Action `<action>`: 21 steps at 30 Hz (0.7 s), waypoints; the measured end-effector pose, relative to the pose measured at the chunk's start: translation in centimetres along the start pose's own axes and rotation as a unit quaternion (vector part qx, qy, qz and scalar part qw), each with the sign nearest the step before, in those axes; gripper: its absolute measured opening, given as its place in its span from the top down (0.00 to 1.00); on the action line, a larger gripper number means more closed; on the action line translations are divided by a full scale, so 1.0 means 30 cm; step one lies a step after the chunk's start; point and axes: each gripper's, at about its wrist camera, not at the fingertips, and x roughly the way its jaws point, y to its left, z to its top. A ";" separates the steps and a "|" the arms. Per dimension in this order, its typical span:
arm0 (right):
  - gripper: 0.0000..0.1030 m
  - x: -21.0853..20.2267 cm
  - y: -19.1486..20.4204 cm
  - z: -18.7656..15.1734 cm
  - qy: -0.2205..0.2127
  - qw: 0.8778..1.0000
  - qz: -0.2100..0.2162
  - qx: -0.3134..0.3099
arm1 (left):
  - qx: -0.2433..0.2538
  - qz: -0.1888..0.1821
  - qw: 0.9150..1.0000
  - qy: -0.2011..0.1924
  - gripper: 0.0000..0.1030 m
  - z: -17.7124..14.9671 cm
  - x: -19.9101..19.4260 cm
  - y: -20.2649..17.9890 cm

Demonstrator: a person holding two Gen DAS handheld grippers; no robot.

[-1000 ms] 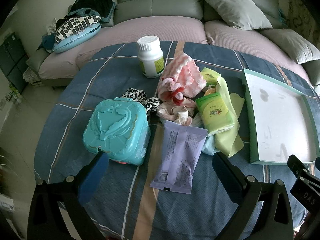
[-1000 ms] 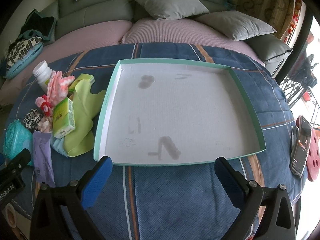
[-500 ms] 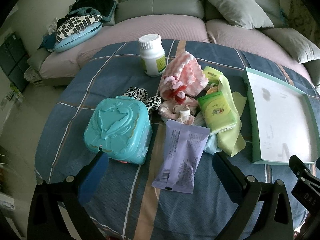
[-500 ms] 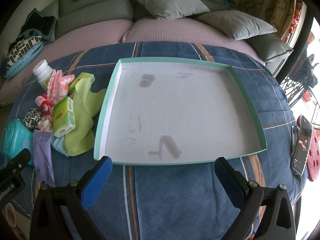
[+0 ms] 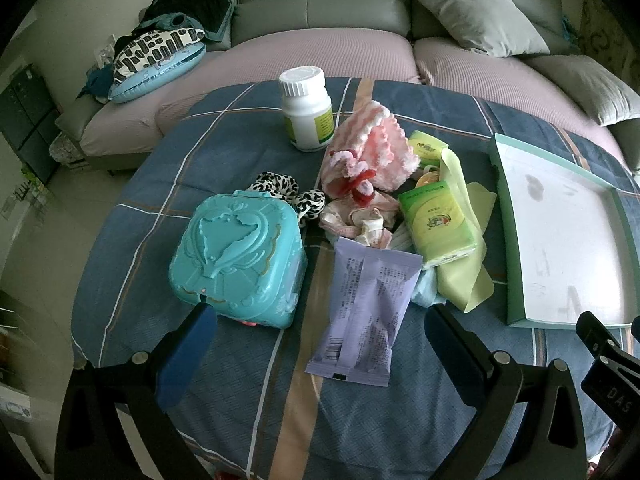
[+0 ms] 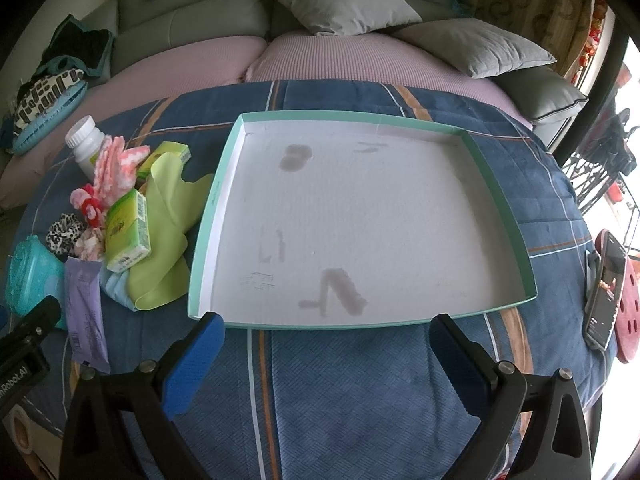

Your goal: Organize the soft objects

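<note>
Sorting not started: shallow green-rimmed white tray (image 6: 216, 200) empty. Left gripper (image 5: 320, 320) and right gripper (image 6: 328, 332) jaws apart, holding nothing. Next: grasp pink knitted item (image 5: 372, 148) left of tray.

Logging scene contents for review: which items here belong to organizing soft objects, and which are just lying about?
Job: pink knitted piece, leopard scrunchie, yellow-green cloth, tray.

Lying about: white bottle, teal case, purple packet, phone.

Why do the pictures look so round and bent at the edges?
Both views come through fisheye lenses, hence the dark corners. In the left wrist view the sofa bows and the light is dim and greenish; in the right wrist view the tray rim curves, and daylight washes out the far right edge.
</note>
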 end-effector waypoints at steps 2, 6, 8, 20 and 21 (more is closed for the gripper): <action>0.00 0.000 0.001 -0.001 0.000 1.000 0.000 0.000 | 0.000 0.000 1.000 0.000 0.00 0.001 0.001 0.002; 0.00 0.002 0.002 -0.003 0.000 1.000 0.000 0.000 | 0.000 0.000 1.000 -0.001 0.00 0.000 0.001 0.004; 0.00 0.002 0.002 -0.004 0.000 1.000 0.000 0.000 | 0.000 0.000 1.000 -0.001 0.00 0.000 0.001 0.003; 0.00 0.002 0.007 0.001 -0.003 1.000 0.002 -0.002 | -0.005 -0.009 1.000 -0.014 0.00 0.023 -0.033 0.010; 0.00 0.001 0.006 0.003 -0.003 1.000 0.002 -0.003 | -0.007 -0.011 1.000 -0.016 0.00 0.029 -0.038 0.011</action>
